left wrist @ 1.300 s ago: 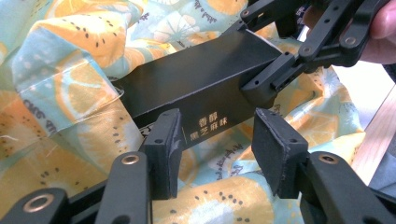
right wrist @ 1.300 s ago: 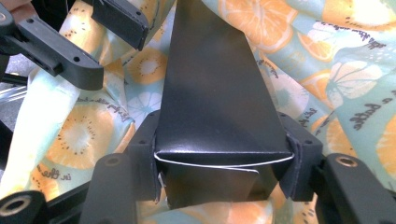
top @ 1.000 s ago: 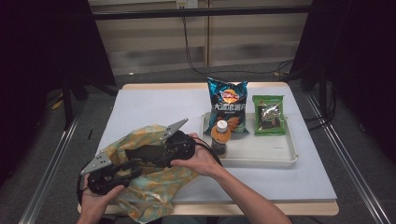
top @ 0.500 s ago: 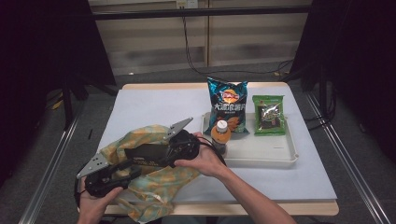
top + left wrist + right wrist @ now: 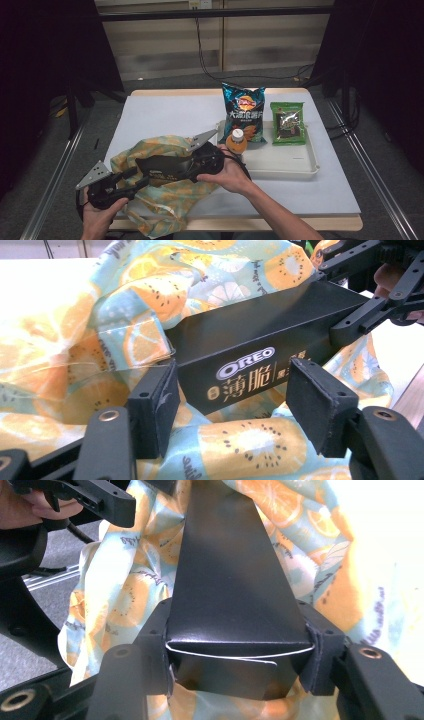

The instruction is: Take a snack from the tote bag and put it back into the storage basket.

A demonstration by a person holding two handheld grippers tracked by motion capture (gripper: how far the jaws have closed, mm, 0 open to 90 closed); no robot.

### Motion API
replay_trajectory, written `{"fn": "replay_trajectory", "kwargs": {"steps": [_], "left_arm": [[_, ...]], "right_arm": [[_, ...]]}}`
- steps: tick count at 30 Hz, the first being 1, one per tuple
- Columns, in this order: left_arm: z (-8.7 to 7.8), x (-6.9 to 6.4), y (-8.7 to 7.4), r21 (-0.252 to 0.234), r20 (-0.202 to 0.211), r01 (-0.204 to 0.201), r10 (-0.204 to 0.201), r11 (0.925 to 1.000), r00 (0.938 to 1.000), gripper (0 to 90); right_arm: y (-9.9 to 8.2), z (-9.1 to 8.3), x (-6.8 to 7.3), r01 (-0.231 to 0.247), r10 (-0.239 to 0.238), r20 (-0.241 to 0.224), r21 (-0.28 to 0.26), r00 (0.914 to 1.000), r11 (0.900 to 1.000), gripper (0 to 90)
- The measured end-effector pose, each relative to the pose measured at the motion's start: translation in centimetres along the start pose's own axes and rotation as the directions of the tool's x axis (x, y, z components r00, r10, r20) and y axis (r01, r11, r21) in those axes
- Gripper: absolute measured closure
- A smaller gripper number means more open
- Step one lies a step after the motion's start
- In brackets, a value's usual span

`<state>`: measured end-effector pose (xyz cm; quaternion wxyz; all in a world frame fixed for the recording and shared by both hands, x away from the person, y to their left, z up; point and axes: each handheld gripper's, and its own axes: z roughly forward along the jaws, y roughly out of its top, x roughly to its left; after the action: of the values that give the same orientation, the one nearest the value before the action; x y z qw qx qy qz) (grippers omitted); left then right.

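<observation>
The right gripper (image 5: 235, 655) pinches one end of a black Oreo box (image 5: 165, 166), its jaws pressed against the box's two sides in the right gripper view. The box lies long and level over a fruit-print bag (image 5: 165, 195) at the near left of the counter (image 5: 165, 112), partly sunk into the crumpled cloth. The left gripper (image 5: 230, 410) points at the box's other end; its jaws have just been opening and now stand spread, with the box's printed face showing between and beyond them in the left gripper view; the left pad sits just beside the box's corner and the right pad is clear of it. On the tray (image 5: 295, 165) to the right stand a chip bag (image 5: 244, 107) and a green packet (image 5: 287, 122), with an orange bottle (image 5: 237, 141) at the tray's near left corner, just beside the hand that holds the right gripper.
</observation>
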<state>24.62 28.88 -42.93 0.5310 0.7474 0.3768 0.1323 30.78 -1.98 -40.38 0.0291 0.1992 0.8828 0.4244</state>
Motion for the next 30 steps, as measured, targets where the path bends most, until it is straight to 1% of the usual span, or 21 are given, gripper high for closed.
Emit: {"fn": "replay_trajectory", "kwargs": {"steps": [5,9,10,11,12,13,14,15,17,18,20,21,22,23,24,25,26,27,28,29,30], "left_arm": [[0.1,0.0,0.1,0.004,-0.003,-0.003,0.003,1.0,1.0,35.1],[0.4,-0.4,0.1,0.009,0.009,-0.011,0.011,0.9999,0.9999,34.9],[0.6,-0.6,0.2,0.014,0.028,-0.019,0.019,0.9997,0.9994,39.1],[0.8,-0.9,0.2,0.02,0.046,-0.027,0.026,0.9994,0.9986,39.1],[1.1,-1.4,0.3,0.028,0.075,-0.035,0.033,0.999,0.9966,41.9],[1.1,-1.4,0.3,0.028,0.075,-0.035,0.033,0.999,0.9966,44.1],[1.4,-1.6,0.3,0.032,0.09,-0.049,0.046,0.9983,0.9949,44.1],[1.6,-1.9,0.4,0.04,0.095,-0.057,0.053,0.9976,0.9941,45.2],[2.0,-2.4,0.5,0.024,0.119,-0.039,0.036,0.999,0.9923,44.3],[2.6,-3.1,0.9,0.017,0.151,-0.043,0.04,0.9989,0.9877,44.0],[3.9,-4.0,1.3,0.039,0.172,-0.084,0.077,0.9957,0.9822,42.3],[3.9,-4.0,1.3,0.039,0.172,-0.084,0.077,0.9957,0.9822,42.3],[4.4,-4.3,1.5,0.051,0.169,-0.106,0.096,0.993,0.9809,42.3],[5.0,-4.5,1.6,0.064,0.153,-0.125,0.114,0.9902,0.9816,42.4],[5.4,-4.5,1.7,0.075,0.156,-0.133,0.12,0.9883,0.9805,43.1],[5.7,-4.5,1.7,0.08,0.17,-0.138,0.123,0.9872,0.9778,46.7],[5.9,-4.6,1.7,0.093,0.165,-0.153,0.136,0.9839,0.9769,49.9],[6.8,-4.7,1.3,0.126,0.171,-0.181,0.158,0.9753,0.9725,62.5],[6.8,-4.7,1.3,0.126,0.171,-0.181,0.158,0.9753,0.9725,67.8],[7.2,-4.8,0.9,0.168,0.202,-0.208,0.173,0.9637,0.964,74.8],[7.2,-4.8,0.9,0.168,0.202,-0.208,0.173,0.9637,0.964,80.3]], "right_arm": [[0.6,-1.0,-0.4,-0.011,0.011,0.018,-0.025,0.9998,0.9996,43.6],[1.2,-0.9,-0.6,-0.01,0.01,0.025,-0.014,0.9996,0.9998,43.6],[1.7,-0.7,-0.8,-0.012,0.013,0.016,-0.018,0.9998,0.9998,43.6],[1.7,-0.7,-0.8,-0.012,0.013,0.016,-0.018,0.9998,0.9998,43.6],[2.0,-0.5,-1.0,-0.022,0.022,0.016,-0.022,0.9996,0.9995,43.6],[2.0,-0.5,-1.0,-0.022,0.022,0.016,-0.022,0.9996,0.9995,43.6],[2.3,-0.3,-1.2,-0.032,0.032,0.008,-0.023,0.9995,0.9992,43.6],[2.5,-0.2,-1.3,-0.028,0.028,0.009,-0.024,0.9996,0.9993,43.6],[2.9,0.1,-1.3,-0.032,0.033,0.01,-0.029,0.9994,0.9991,43.6],[3.0,0.2,-1.2,-0.036,0.036,0.008,-0.026,0.9993,0.999,43.6],[3.1,0.5,-1.2,-0.038,0.038,0.009,-0.024,0.9992,0.999,43.6],[3.1,0.5,-1.2,-0.038,0.038,0.009,-0.024,0.9992,0.999,43.6],[3.1,0.6,-1.2,-0.03,0.03,0.009,-0.019,0.9995,0.9994,43.6],[3.2,0.7,-1.2,-0.032,0.032,0.008,-0.022,0.9995,0.9992,43.6],[3.2,0.7,-1.2,-0.032,0.032,0.003,-0.026,0.9995,0.9992,43.6],[3.2,0.7,-1.2,-0.04,0.04,0.007,-0.031,0.9992,0.9987,43.5],[3.3,0.7,-1.3,-0.05,0.05,0.011,-0.031,0.9987,0.9983,43.5],[3.3,0.9,-1.5,-0.055,0.056,0.012,-0.03,0.9984,0.998,43.6],[3.3,0.9,-1.5,-0.055,0.056,0.012,-0.03,0.9984,0.998,43.6],[3.2,1.1,-1.7,-0.052,0.053,0.012,-0.028,0.9985,0.9983,43.6],[3.2,1.1,-1.7,-0.052,0.053,0.012,-0.028,0.9985,0.9983,43.6]]}}
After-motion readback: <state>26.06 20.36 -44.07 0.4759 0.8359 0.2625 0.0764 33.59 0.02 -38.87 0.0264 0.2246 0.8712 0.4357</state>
